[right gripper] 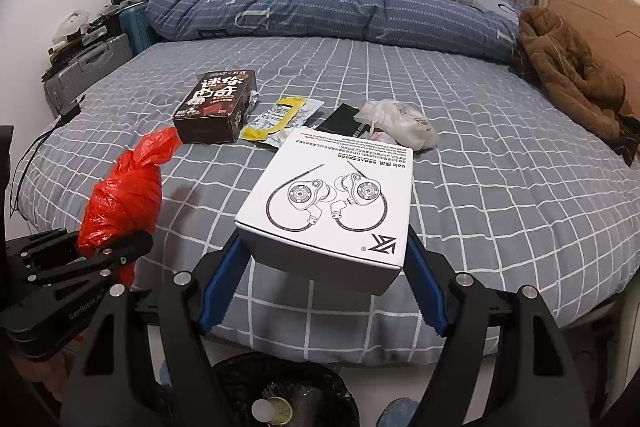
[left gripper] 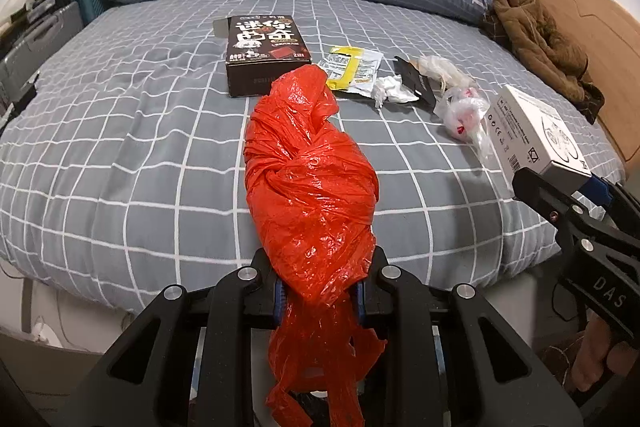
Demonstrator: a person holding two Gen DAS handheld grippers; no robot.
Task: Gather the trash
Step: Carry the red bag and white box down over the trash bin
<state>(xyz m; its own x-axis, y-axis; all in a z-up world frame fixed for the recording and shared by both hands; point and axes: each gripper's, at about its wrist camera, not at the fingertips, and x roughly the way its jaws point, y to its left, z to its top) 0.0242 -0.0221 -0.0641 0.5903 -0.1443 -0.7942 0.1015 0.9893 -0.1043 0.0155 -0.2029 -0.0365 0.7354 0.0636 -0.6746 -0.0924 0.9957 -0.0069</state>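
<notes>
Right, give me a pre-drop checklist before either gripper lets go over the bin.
1. Left gripper clamped on the red plastic bag: ok.
2. Right gripper clamped on the white earphone box: ok.
3. Bin in view below the right gripper: ok.
4. Box directly above the bin opening: cannot tell.
5. Red bag above the bin: cannot tell.
6. Bed cleared: not ok; the brown snack box, yellow wrapper and crumpled tissue remain.
</notes>
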